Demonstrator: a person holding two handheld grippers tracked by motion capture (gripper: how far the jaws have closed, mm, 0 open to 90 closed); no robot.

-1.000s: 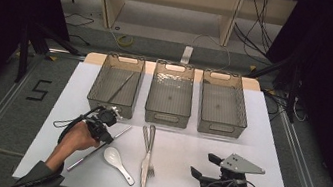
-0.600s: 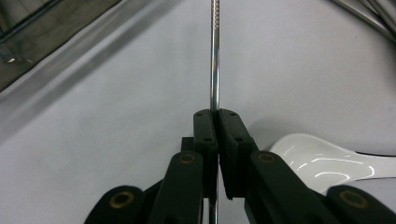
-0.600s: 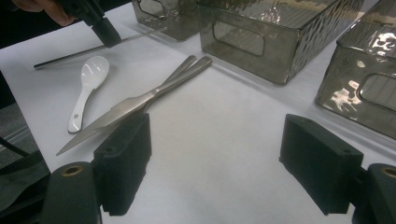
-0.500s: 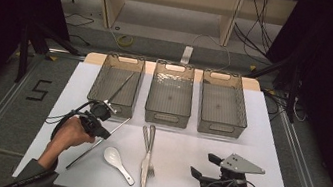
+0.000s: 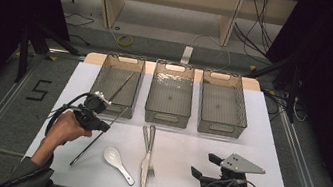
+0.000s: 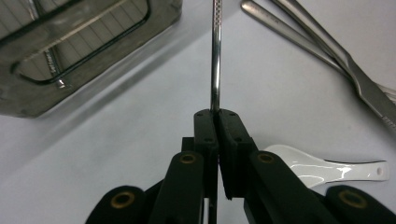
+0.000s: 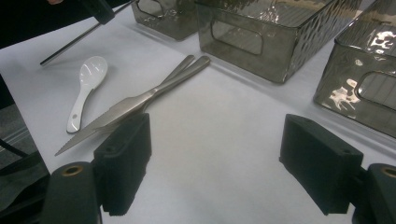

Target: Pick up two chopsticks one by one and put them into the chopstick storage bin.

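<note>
Left gripper lifts a metal chopstick in front of the left bin

On the white table [image 5: 266,155], three bins stand in a row; the left gripper [image 6: 216,122] is clamped tight on the chopstick [image 5: 96,139], slanting before the left bin [image 5: 117,86]. The right gripper [image 7: 215,158] rests wide open, holding nothing, near the knife [image 5: 145,163] and white spoon [image 5: 118,163].

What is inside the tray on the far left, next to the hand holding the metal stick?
One thin metal chopstick lies slanted inside the left tray. The left claw holds a second chopstick just outside it. The tray's front corner is hidden behind that claw.
</note>
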